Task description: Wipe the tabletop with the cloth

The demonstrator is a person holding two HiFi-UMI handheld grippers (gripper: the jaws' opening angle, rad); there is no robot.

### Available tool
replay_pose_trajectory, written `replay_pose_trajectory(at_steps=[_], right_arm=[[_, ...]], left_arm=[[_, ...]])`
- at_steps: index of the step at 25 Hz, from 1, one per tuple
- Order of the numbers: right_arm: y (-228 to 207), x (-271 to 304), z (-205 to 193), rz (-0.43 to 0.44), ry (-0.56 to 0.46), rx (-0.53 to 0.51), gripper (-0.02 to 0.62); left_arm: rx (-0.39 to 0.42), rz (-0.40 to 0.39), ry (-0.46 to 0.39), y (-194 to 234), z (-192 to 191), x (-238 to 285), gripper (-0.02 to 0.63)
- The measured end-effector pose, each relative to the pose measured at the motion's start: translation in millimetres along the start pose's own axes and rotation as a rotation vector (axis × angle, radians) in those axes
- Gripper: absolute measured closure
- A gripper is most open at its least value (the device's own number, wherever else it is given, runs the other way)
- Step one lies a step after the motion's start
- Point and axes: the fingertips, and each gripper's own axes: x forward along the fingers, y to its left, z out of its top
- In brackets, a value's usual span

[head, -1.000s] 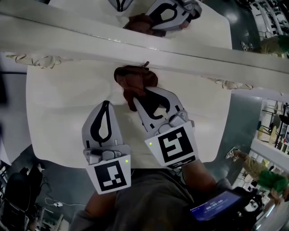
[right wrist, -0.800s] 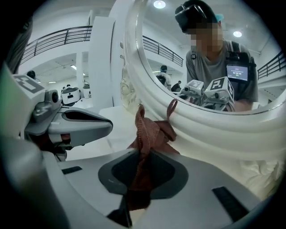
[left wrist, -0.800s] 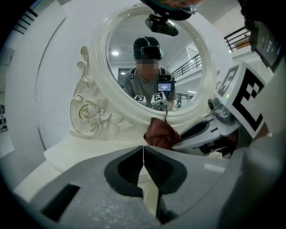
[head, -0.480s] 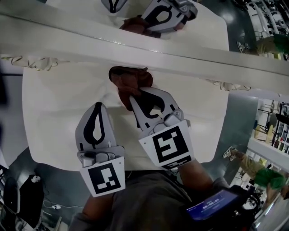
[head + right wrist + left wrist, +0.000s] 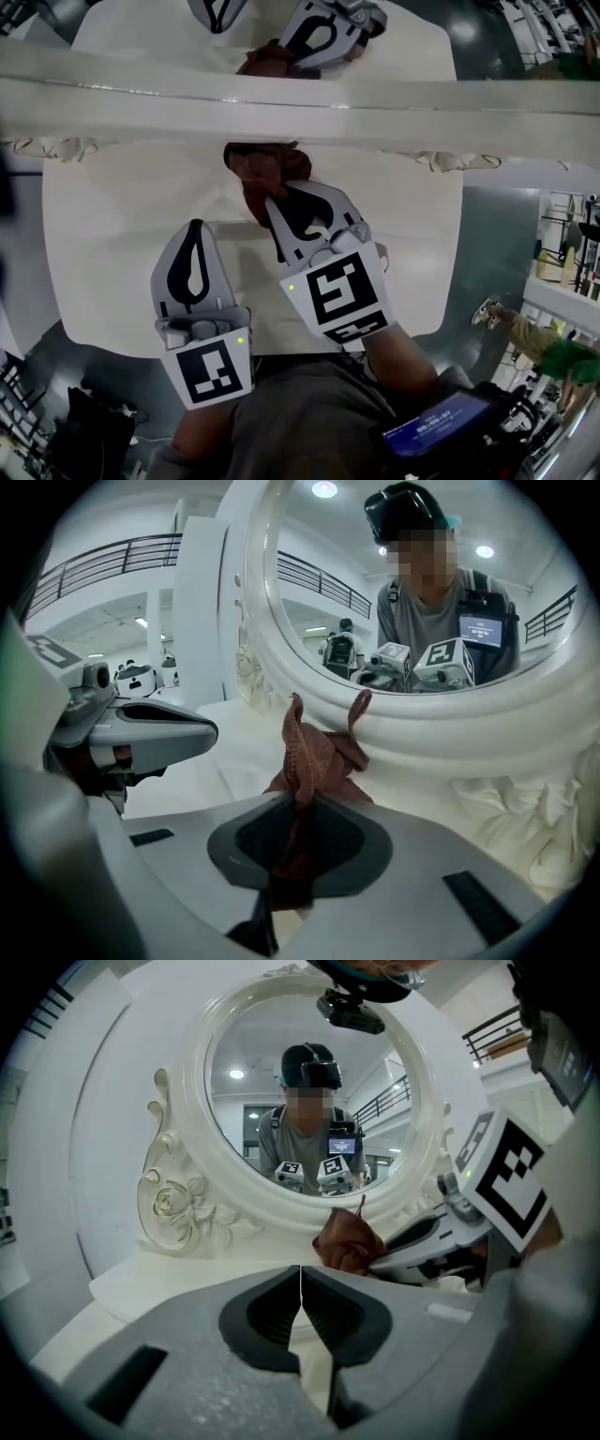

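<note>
Person at a white dressing table, a gripper in each hand, seen from above and along each gripper.

The right gripper (image 5: 271,206) has its jaws closed on the cloth (image 5: 268,171), a reddish-brown rag. The right gripper view shows a fold of the fabric pinched between the dark pads. The rest is bunched just beyond the jaw tips, with two corners sticking upward. The bunched part lies on the tabletop (image 5: 112,234) at its far edge, against the base of the round white mirror frame (image 5: 394,108). From above, the cloth sits directly ahead of the right gripper's tips, between them and the frame.

The left gripper (image 5: 194,227) has its jaws closed together with only a thin seam between them, and it grips nothing. It is held over bare tabletop just beside the right gripper, on that gripper's left. Its tips sit further back from the frame and clear of the cloth. In the left gripper view the cloth lies ahead and to the right of the closed tips, at the nose of the right gripper. The mirror glass reflects the person and both marker cubes.
</note>
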Motion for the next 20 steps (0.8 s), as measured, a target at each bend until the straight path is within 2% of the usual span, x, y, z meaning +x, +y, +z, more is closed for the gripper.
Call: replay_pose_trajectory(at_steps=[20], right_arm=[[-63.3, -52.8, -53.4, -0.11, -0.002, 0.096, 0.546]], left_arm=[[0.074, -0.081, -0.024, -80.4, 12.1, -3.2, 0.588]])
